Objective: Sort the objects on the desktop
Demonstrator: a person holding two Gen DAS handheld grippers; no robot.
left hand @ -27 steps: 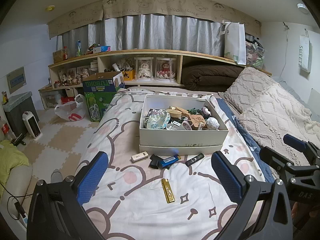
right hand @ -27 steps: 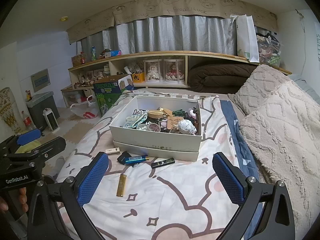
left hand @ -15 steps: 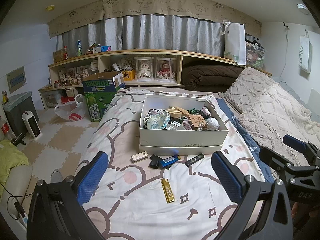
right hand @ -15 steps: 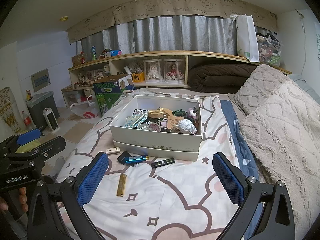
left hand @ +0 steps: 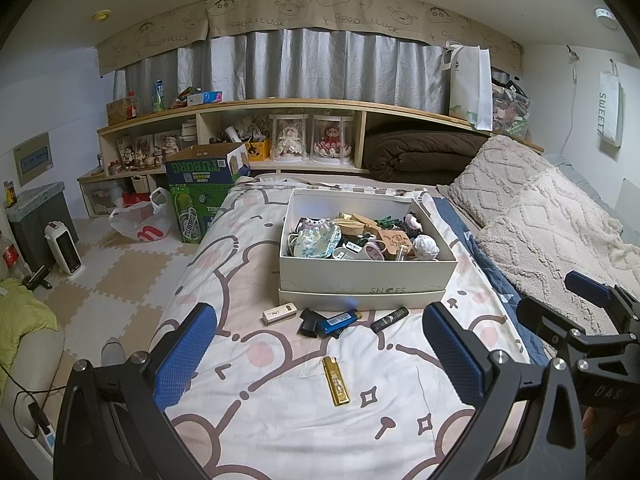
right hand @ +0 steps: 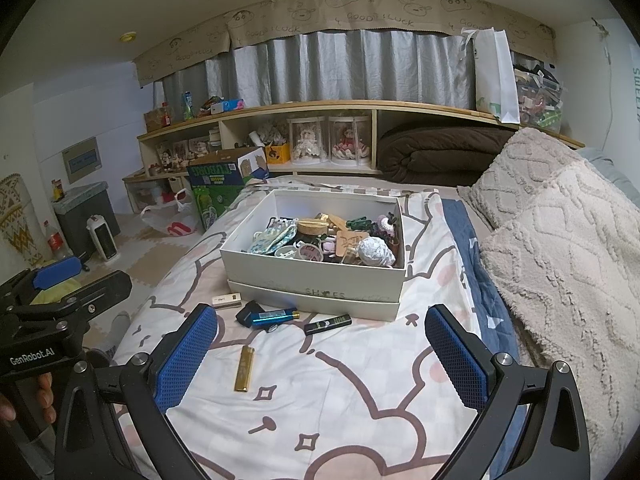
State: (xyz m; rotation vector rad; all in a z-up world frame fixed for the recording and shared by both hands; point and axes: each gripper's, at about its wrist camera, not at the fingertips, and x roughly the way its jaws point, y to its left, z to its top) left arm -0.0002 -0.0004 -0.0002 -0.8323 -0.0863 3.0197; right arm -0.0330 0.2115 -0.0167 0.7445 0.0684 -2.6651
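A white shoebox (left hand: pixel 368 276) (right hand: pixel 312 276) full of small items sits on a bed with a cartoon sheet. In front of it lie a white stick (left hand: pixel 279 314) (right hand: pixel 226 300), a black item (left hand: pixel 309 321) (right hand: pixel 247 314), a blue lighter (left hand: pixel 337 321) (right hand: pixel 275 316), a black tube (left hand: pixel 389 319) (right hand: pixel 327 324) and a gold lighter (left hand: pixel 335 380) (right hand: pixel 244 368). My left gripper (left hand: pixel 320 352) is open and empty, held above the sheet near the gold lighter. My right gripper (right hand: pixel 320 354) is open and empty, to the right of the left one.
A cream knitted blanket (right hand: pixel 560 248) and a blue quilt edge (right hand: pixel 468 264) lie right of the box. A shelf (left hand: pixel 280 160) with dolls stands behind the bed. A green carton (left hand: pixel 200 192), a plastic bag (left hand: pixel 140 228) and a small heater (left hand: pixel 64 246) stand on the floor at left.
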